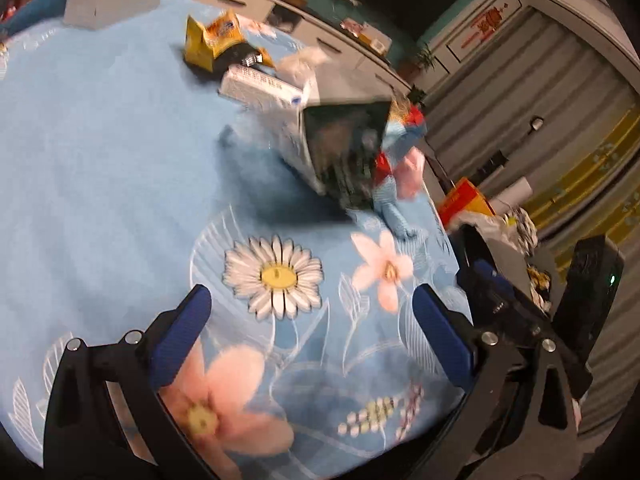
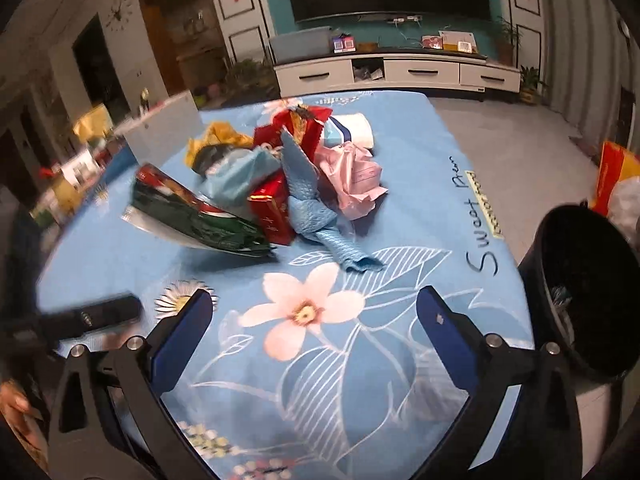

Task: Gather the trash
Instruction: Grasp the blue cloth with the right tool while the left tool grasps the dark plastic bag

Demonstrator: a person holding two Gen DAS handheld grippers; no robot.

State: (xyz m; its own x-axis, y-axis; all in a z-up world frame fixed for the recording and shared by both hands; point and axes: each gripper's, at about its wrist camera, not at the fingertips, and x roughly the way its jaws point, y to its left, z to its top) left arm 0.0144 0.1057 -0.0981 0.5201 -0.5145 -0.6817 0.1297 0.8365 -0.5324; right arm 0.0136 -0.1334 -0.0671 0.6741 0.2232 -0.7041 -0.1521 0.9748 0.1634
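Observation:
A heap of trash lies on the blue flowered tablecloth (image 2: 120, 256): a dark green foil snack bag (image 2: 192, 216), a red carton (image 2: 272, 208), a blue cloth (image 2: 316, 208), a pink plastic bag (image 2: 356, 176) and yellow wrappers (image 2: 216, 136). In the left wrist view the foil bag (image 1: 344, 148), a white box (image 1: 260, 88) and yellow wrappers (image 1: 212, 40) show. My left gripper (image 1: 308, 312) is open and empty, short of the heap. My right gripper (image 2: 316, 312) is open and empty, near the table's front. A black bin (image 2: 592, 280) stands right of the table.
A white board (image 2: 164, 128) stands at the table's back left. The other gripper (image 2: 92, 316) shows at the left of the right wrist view. A TV cabinet (image 2: 400, 72) lines the far wall. Bags (image 2: 620, 184) lie on the floor beyond the bin.

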